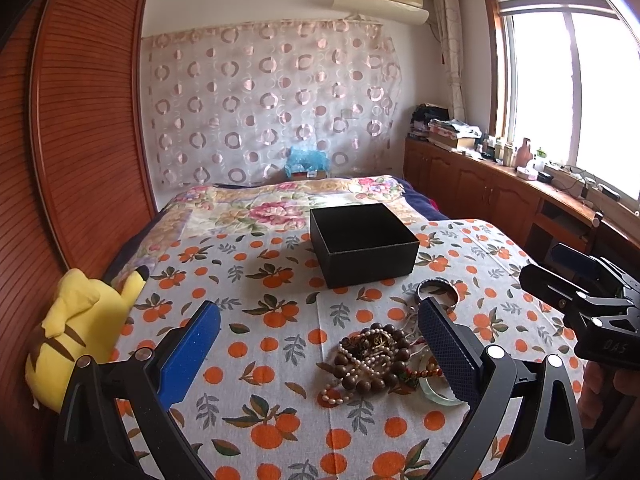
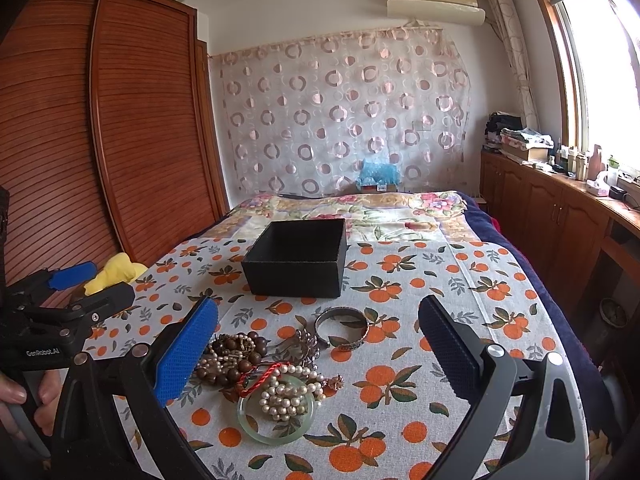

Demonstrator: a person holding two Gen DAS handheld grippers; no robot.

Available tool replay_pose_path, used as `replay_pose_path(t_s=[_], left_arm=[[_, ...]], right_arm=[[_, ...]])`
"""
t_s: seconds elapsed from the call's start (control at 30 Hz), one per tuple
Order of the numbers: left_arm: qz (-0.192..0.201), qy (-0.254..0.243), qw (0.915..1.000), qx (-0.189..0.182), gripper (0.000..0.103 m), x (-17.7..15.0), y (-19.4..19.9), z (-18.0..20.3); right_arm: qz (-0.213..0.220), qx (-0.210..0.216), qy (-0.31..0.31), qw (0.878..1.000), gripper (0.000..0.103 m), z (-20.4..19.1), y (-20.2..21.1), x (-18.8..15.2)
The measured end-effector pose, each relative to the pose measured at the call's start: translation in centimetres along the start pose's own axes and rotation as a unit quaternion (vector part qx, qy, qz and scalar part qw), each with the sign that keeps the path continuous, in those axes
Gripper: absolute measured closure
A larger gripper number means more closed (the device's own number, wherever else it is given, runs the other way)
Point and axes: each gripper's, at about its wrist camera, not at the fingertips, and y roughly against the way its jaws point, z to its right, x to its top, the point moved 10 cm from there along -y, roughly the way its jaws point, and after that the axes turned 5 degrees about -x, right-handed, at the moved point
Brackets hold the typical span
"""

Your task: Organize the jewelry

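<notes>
A tangled pile of jewelry [image 1: 372,354] lies on the orange-print cloth: brown bead strands, pearl strings [image 2: 286,396], a pale green bangle [image 2: 276,424] and a silver bangle [image 2: 341,326]. An open, empty black box [image 1: 362,244] stands behind the pile; it also shows in the right wrist view [image 2: 298,258]. My left gripper [image 1: 320,344] is open and empty, with the pile just inside its right finger. My right gripper [image 2: 320,344] is open and empty, with the pile by its left finger. Each gripper shows at the edge of the other's view.
A yellow plush toy [image 1: 80,324] lies at the cloth's left edge by the wooden wardrobe [image 1: 76,120]. A floral quilt [image 1: 280,204] covers the bed behind the box. Wooden cabinets with clutter [image 1: 500,168] run along the right under the window.
</notes>
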Motion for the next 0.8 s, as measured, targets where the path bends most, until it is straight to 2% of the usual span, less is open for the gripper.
replay_pose_path(t_s=[0.8], left_arm=[[-0.003,0.001,1.0,0.0,0.008,-0.28,0.05,-0.12]], right_arm=[[0.001,0.001,-0.001,1.0,0.002,-0.17,-0.15,-0.02]])
